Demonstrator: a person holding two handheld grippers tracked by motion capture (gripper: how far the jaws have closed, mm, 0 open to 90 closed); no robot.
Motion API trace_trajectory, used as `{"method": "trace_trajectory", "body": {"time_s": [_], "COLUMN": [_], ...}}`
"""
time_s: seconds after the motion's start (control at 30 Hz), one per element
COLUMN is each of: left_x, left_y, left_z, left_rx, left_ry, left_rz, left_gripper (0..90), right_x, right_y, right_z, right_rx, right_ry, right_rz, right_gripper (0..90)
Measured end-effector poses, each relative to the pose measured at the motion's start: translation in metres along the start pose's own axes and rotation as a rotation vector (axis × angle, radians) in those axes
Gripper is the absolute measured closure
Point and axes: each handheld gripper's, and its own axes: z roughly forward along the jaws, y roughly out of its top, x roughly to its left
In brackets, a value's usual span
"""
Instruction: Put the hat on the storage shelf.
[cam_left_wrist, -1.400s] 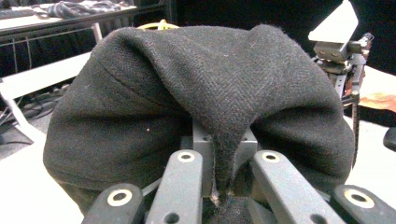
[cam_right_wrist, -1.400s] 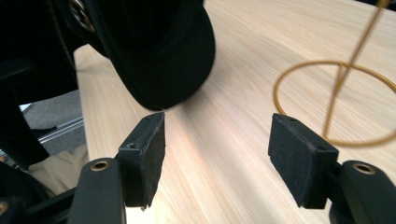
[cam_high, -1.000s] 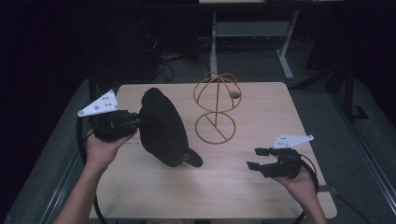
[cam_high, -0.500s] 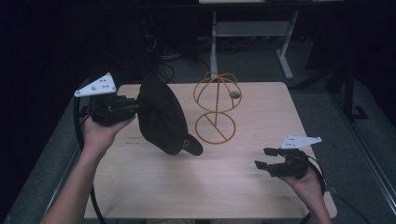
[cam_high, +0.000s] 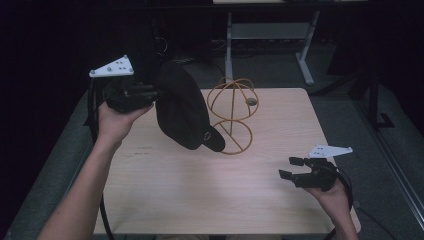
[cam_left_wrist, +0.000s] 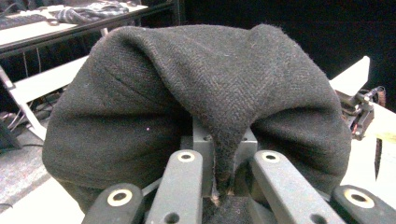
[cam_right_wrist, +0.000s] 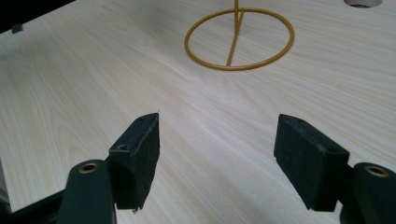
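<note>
My left gripper (cam_high: 159, 95) is shut on a black woollen cap (cam_high: 182, 107) and holds it in the air over the table's far left, just left of a gold wire hat stand (cam_high: 235, 152). In the left gripper view a fold of the cap (cam_left_wrist: 187, 84) is pinched between the jaws of the left gripper (cam_left_wrist: 219, 186). My right gripper (cam_high: 290, 167) hovers low near the front right of the table. Its jaws have just been opening, and in the right gripper view nothing lies between the pads of the right gripper (cam_right_wrist: 217, 135). The stand's ring base (cam_right_wrist: 232, 42) lies ahead of it.
The light wooden table (cam_high: 200, 200) has bare surface across its front and middle. A small grey round object (cam_high: 251, 101) sits behind the stand. Desk legs and cables stand on the dark floor beyond the far edge.
The left hand has lifted the cap higher off the table, its brim now clear of the surface. The right hand has drifted slightly to the right, its jaws a little wider.
</note>
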Motion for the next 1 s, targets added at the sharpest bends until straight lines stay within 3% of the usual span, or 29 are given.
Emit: {"method": "trace_trajectory", "body": {"time_s": [0.83,1.0], "left_x": [0.01,0.013], "left_y": [0.056,0.061], "left_z": [0.055,0.065], "left_rx": [0.042,0.046], "left_ry": [-0.01,-0.042], "left_rz": [0.037,0.012], "left_gripper": [84.5,84.5], "right_x": [-0.008,-0.01], "right_y": [-0.002,-0.001], "right_z": [-0.013,-0.014], "right_rx": [-0.066,-0.075], "right_ry": [-0.031,-0.029], "right_rz": [0.027,0.033], "right_gripper": [28.6,28.4]}}
